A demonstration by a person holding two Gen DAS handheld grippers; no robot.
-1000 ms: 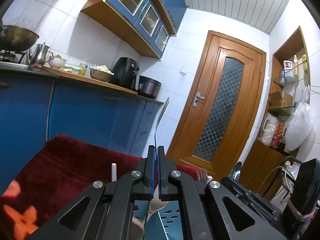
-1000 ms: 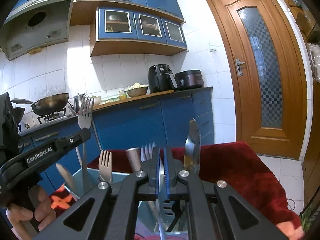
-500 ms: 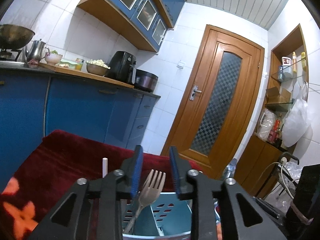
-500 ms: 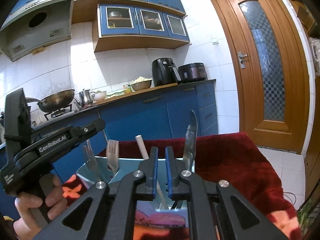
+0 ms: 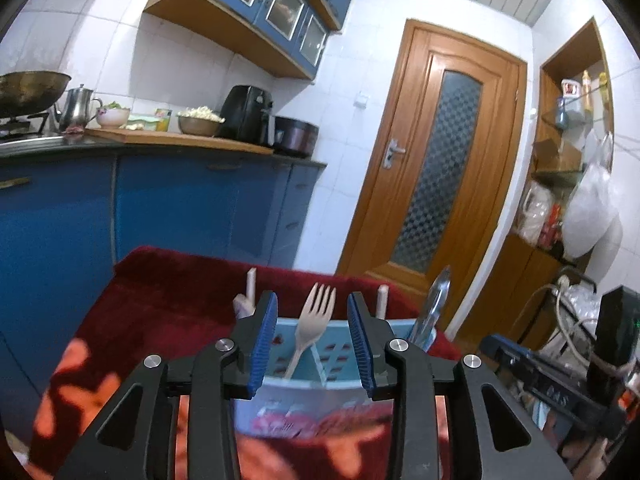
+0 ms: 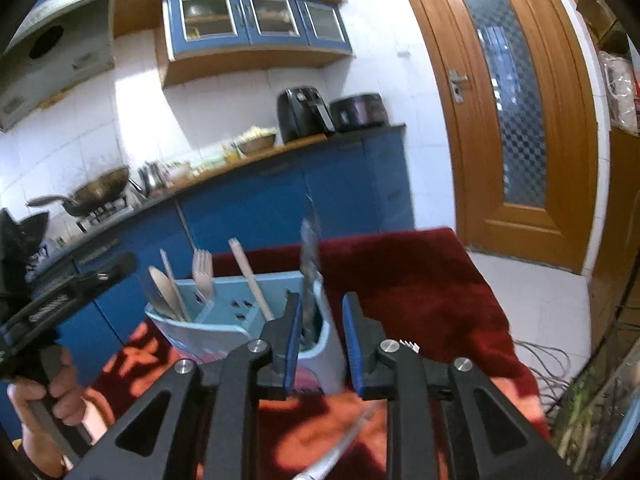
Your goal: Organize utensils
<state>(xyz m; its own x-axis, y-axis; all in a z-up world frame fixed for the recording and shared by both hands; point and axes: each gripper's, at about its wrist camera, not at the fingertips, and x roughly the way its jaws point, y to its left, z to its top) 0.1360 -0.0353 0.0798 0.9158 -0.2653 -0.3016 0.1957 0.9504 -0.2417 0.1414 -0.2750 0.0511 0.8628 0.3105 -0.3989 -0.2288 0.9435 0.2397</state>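
A light blue utensil caddy (image 5: 304, 404) stands on a red flowered cloth (image 5: 168, 308). In it are a wooden fork (image 5: 317, 316), wooden sticks (image 5: 251, 282) and a metal knife (image 5: 435, 304). My left gripper (image 5: 313, 340) faces the caddy with its jaws opening. The fork shows between the pads but stands beyond them, untouched. In the right wrist view, my right gripper (image 6: 323, 340) is also opening just short of the caddy (image 6: 224, 332). The knife (image 6: 310, 256) rises past its left pad, not pressed. A hand (image 6: 60, 396) holds the left gripper (image 6: 120, 264) at the far left.
A metal utensil (image 6: 340, 450) lies on the cloth (image 6: 420, 280) under my right gripper. Blue kitchen cabinets (image 5: 180, 208) run behind the table, and a wooden door (image 5: 436, 168) stands to the right. Shelves and cables (image 5: 568, 320) crowd the right side.
A second ago both grippers were shut on thin utensils over the caddy. Both have opened and drawn back, so the caddy and the utensils standing in it now show in front of them.
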